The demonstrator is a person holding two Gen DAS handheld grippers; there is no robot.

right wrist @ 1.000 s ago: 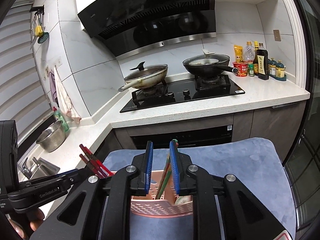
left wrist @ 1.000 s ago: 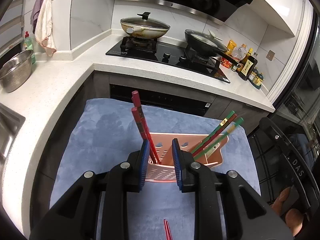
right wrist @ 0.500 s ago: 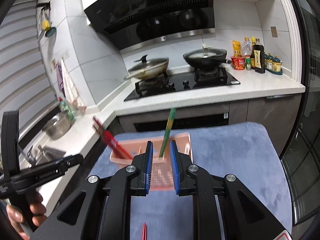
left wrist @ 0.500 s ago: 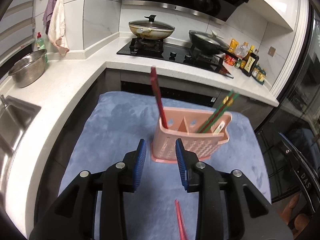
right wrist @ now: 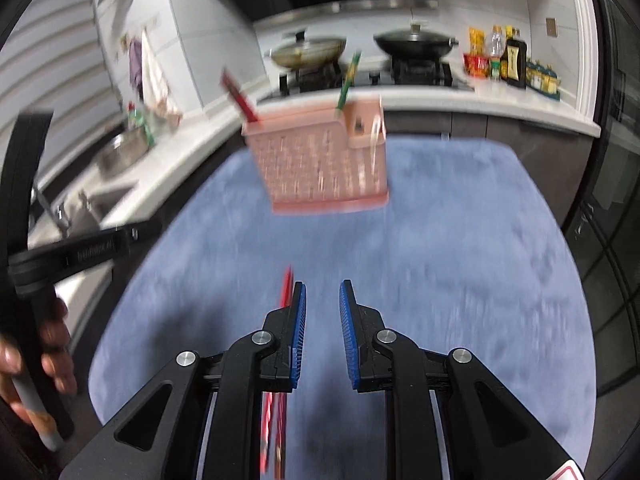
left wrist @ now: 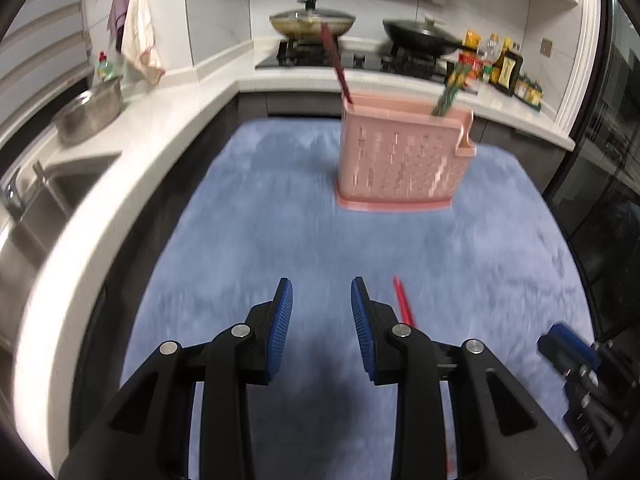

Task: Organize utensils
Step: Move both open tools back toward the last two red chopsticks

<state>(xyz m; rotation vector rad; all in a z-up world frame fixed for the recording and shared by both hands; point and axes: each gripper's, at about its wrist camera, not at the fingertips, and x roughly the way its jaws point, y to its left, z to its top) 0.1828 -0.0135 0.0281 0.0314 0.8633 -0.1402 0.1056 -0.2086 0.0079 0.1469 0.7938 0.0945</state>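
Observation:
A pink slotted utensil holder (left wrist: 400,160) stands on the blue mat (left wrist: 280,240); it also shows in the right wrist view (right wrist: 324,168). Red chopsticks (left wrist: 336,64) stick out of its left end and green chopsticks (left wrist: 450,92) out of its right end. A loose red chopstick (left wrist: 404,304) lies on the mat just right of my left gripper (left wrist: 321,292), which is open and empty. In the right wrist view red chopsticks (right wrist: 285,292) lie just left of my right gripper (right wrist: 322,294), also open and empty. Both grippers are well short of the holder.
A white counter (left wrist: 132,152) wraps the left and back. It carries a steel colander (left wrist: 90,110), a sink (left wrist: 32,208), a hob with two pans (left wrist: 312,22) and bottles (left wrist: 508,66). The other gripper's body (left wrist: 580,364) shows low right. The person's hand (right wrist: 36,364) holds the left tool.
Both grippers have pulled back and down from over the holder toward the near part of the mat. The red and green chopsticks stay in the holder. The views are motion-blurred.

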